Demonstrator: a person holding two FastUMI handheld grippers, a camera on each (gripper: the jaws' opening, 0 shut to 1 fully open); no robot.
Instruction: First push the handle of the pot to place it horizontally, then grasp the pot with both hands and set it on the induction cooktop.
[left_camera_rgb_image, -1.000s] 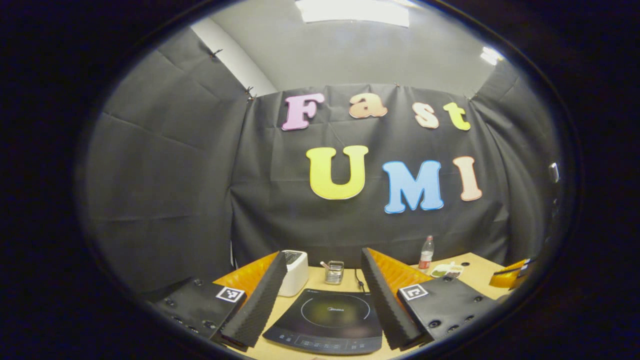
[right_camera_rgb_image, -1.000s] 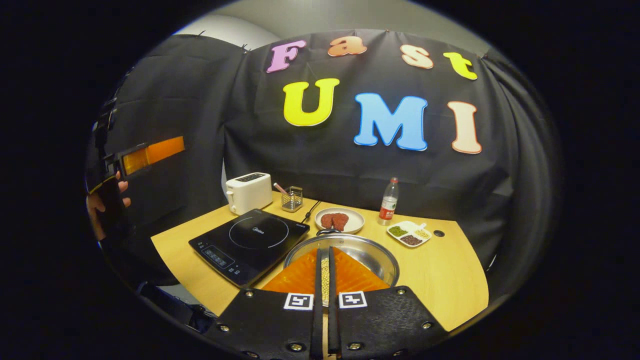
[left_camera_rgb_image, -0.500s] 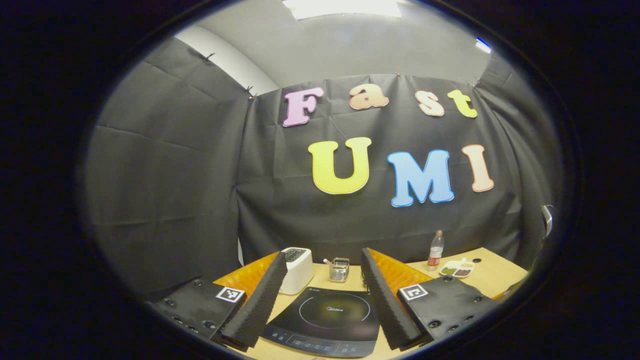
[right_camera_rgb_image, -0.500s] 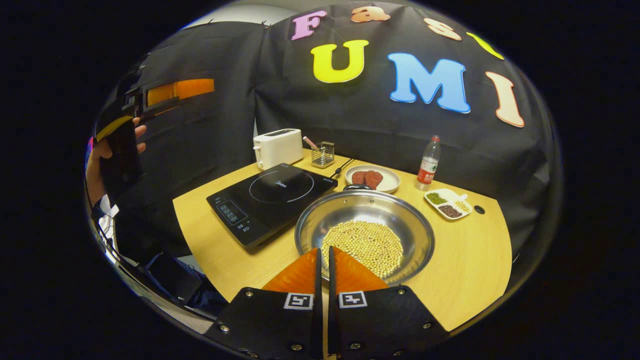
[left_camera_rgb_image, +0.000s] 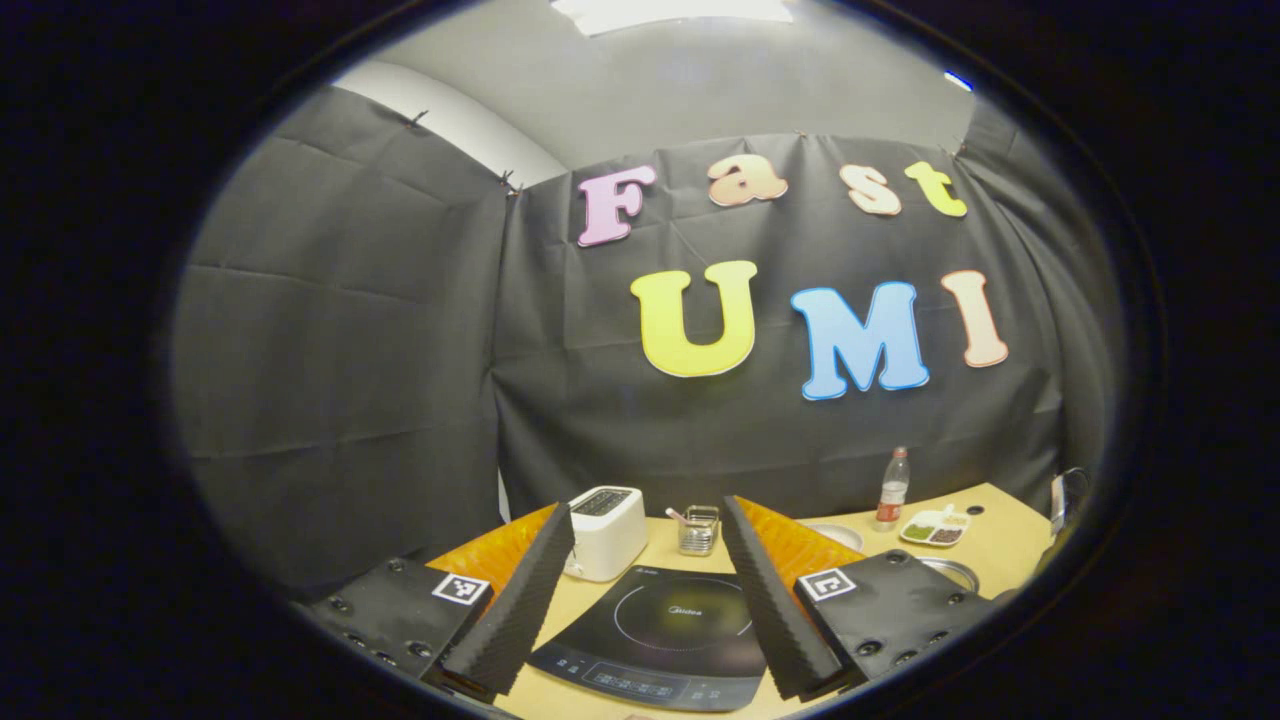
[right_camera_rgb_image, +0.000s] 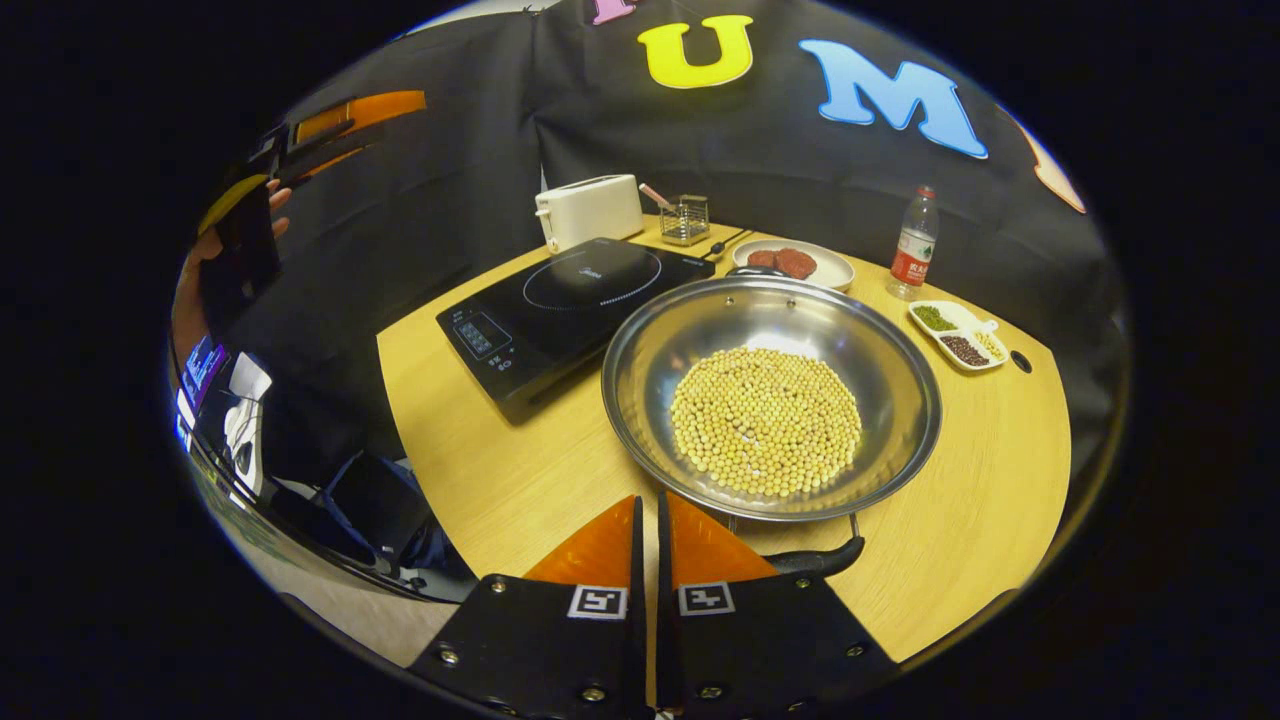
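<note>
Black cloth walls close the booth around a light wooden worktop (right_camera_rgb_image: 480, 470). Near the middle of it, in the right gripper view, stands the steel pot (right_camera_rgb_image: 770, 395), wide and shallow, with a round layer of yellow soybeans (right_camera_rgb_image: 765, 420) on its bottom. Its black handle (right_camera_rgb_image: 815, 558) lies at the near rim, just beside the right gripper (right_camera_rgb_image: 647, 520), whose jaws are pressed together with only a thin slit between them; they hold nothing. A second dark handle shows at the far rim. To the left of the pot, close to it but apart, lies the black induction cooktop (right_camera_rgb_image: 560, 305) with nothing on it.

Behind the cooktop stand a white toaster (right_camera_rgb_image: 588, 210) and a small wire holder (right_camera_rgb_image: 685, 220). Behind the pot is a plate with red meat (right_camera_rgb_image: 795, 265), and to the right of it a plastic bottle (right_camera_rgb_image: 912, 245) and a divided dish of beans (right_camera_rgb_image: 958, 332).

At the far left of this view a hand (right_camera_rgb_image: 200, 290) holds the left gripper (right_camera_rgb_image: 330, 135) high, well apart from the worktop. In the left gripper view, the left gripper (left_camera_rgb_image: 645, 580) has its jaws spread wide, with the cooktop (left_camera_rgb_image: 660, 635) seen between them and the toaster (left_camera_rgb_image: 607, 518) beyond.
</note>
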